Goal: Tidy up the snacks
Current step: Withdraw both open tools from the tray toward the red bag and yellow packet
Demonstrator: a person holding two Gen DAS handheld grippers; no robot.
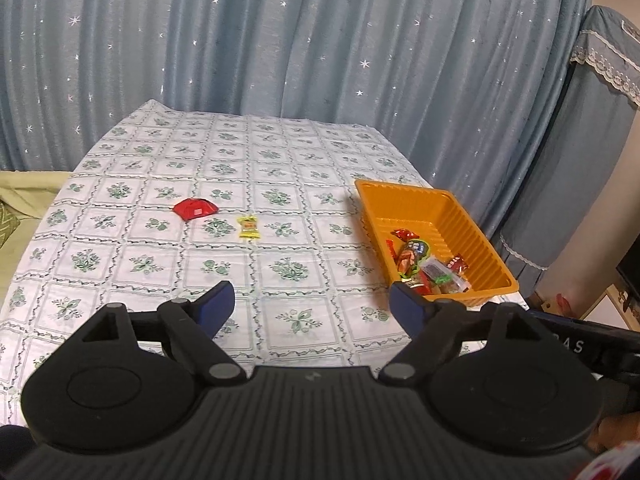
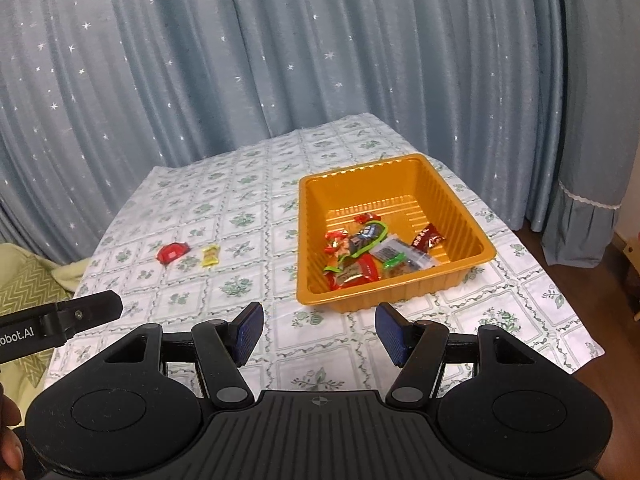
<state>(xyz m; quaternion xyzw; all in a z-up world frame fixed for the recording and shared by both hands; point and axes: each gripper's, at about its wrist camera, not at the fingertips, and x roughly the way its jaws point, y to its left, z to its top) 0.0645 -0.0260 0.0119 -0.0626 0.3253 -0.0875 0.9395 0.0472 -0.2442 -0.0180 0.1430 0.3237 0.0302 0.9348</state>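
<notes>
Orange tray [image 2: 472, 236] sits on the worktop [image 2: 224, 216] toward its right side, ribbed walls, glossy. Inside, a loose heap of wrapped snacks [image 2: 360, 256] gathered at the near end: red, green-edged, clear and dark wrappers overlapping (individual pieces hard to separate; print on them too small to read). The far half of the tray floor is bare.

Two pieces lie out on the cloth, well left of the tray: a red packet [image 1: 195, 209] and, just to its right, a small yellow candy [image 1: 248, 227] with twisted ends. They lie near each other, not touching.

Left tongs [image 1: 312, 306] stand wide apart, nothing between the blue pads. Right tongs [image 2: 319, 330] are parted too, gap empty, above the cloth near the tray's front edge.

In the left view the right finger [image 1: 408, 308] covers the tray's near corner. Worktop cloth is white with a green floral grid; its near edge is cut off by the tool bodies.
</notes>
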